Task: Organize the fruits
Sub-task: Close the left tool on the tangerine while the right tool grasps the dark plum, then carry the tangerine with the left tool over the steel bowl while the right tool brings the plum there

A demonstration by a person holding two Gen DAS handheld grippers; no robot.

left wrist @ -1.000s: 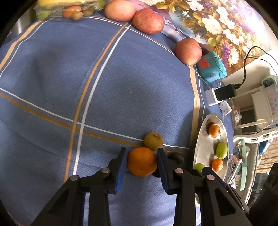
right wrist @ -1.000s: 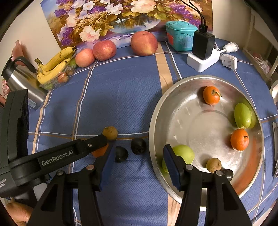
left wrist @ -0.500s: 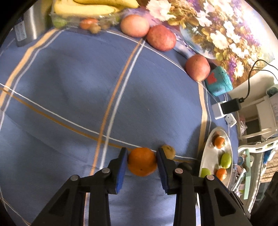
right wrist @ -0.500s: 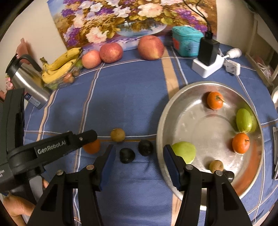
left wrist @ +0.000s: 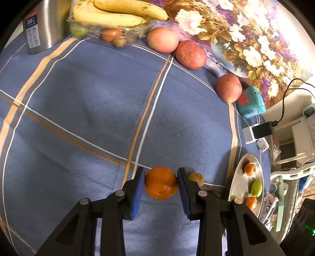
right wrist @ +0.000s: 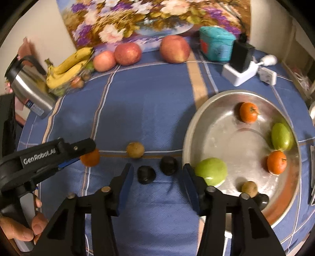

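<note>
An orange [left wrist: 161, 182] sits clamped between the blue pads of the left tongs [left wrist: 160, 184], above the blue checked cloth near the front edge of the surface [left wrist: 98, 110]. Beside it lies a small brown fruit [right wrist: 135, 150], then two dark fruits [right wrist: 146, 174] between the widely parted fingers of the right tongs [right wrist: 156, 182], which grip nothing. At the right edge the metal basin [right wrist: 291, 198] holds two oranges, two green fruits and a brown one. Along the back edge stand three apples [right wrist: 174, 49], bananas [left wrist: 118, 13] and a steel flask [left wrist: 42, 25] labelled "24". The left tongs' arm reads "GenRobot.AI".
</note>
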